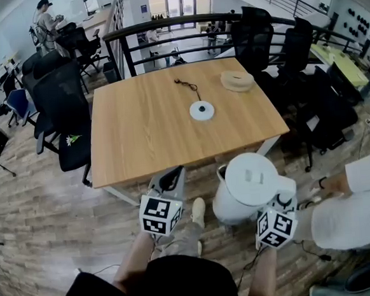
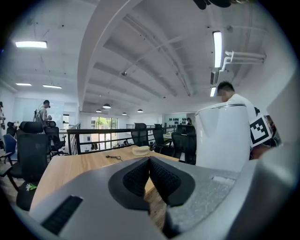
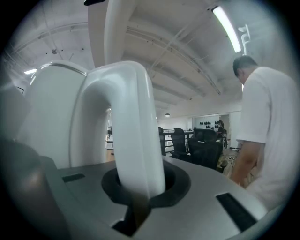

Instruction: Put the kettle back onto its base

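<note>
From the head view, I see the white kettle [image 1: 248, 187] held in the air on my side of the table [image 1: 139, 135], off its near edge and not over the wood at all. My right gripper [image 1: 282, 201] is at the kettle's back and my left gripper [image 1: 170, 178] hangs beside it, well apart. The base [image 1: 202, 111], a small white disc, lies out towards the middle of the table with its cord [image 1: 186, 85] trailing away behind it, and a beige round thing [image 1: 237, 80] sits near the far right corner. A person in white [image 1: 355, 207] stands close on my right. In the left gripper view, the jaws are pressed together with nothing between them, and the kettle shows off to the right past the table edge. In the right gripper view, the jaws are clamped on the kettle's handle [image 3: 133, 136], which rises as a thick white loop straight out of them. The body fills the left of the frame. I judge this to be the carry, with the kettle picked up but not yet brought to the base. The next move calls for reaching forward and a little left over the table. I would keep the kettle upright, centre its bottom above the disc, and lower it square before I let the jaws part.
</note>
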### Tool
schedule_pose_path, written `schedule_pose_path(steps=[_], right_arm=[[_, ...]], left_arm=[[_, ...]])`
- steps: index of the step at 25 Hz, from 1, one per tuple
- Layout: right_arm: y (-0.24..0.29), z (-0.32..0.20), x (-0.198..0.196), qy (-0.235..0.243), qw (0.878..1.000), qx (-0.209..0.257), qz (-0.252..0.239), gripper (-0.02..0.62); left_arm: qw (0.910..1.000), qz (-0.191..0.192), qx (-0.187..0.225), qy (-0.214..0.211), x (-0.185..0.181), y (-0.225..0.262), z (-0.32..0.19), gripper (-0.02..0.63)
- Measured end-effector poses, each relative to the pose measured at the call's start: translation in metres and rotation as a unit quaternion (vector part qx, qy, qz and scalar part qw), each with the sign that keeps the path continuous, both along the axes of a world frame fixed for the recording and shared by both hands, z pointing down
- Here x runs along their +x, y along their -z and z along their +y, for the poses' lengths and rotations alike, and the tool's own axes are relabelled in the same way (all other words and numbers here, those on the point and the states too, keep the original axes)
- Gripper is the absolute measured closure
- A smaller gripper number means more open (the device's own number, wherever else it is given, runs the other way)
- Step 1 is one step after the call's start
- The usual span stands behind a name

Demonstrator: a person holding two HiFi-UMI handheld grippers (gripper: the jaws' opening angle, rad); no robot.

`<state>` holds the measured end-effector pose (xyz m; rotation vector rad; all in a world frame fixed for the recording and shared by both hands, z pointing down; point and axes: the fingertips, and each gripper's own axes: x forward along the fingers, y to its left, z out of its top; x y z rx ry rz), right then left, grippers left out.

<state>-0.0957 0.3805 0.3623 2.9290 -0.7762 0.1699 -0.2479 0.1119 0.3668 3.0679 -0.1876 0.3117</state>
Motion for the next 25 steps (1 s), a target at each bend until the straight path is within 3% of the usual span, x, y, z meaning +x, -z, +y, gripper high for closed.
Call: schedule_pose_path(steps=[11,25], right_arm=[[-0.003,-0.021,0.061,0.005,1.0,0.005,-0.006,0.58],[-0.001,-0.073,0.184,0.012,1.0,0.01,-0.009,0.58]], left_arm=[[1.0,-0.001,-0.006,0.0,0.064,-0.008,-0.019,0.603],[0.9998,-0.007,-0.016,0.012,0.181,-0.006,-0.066,0.604]])
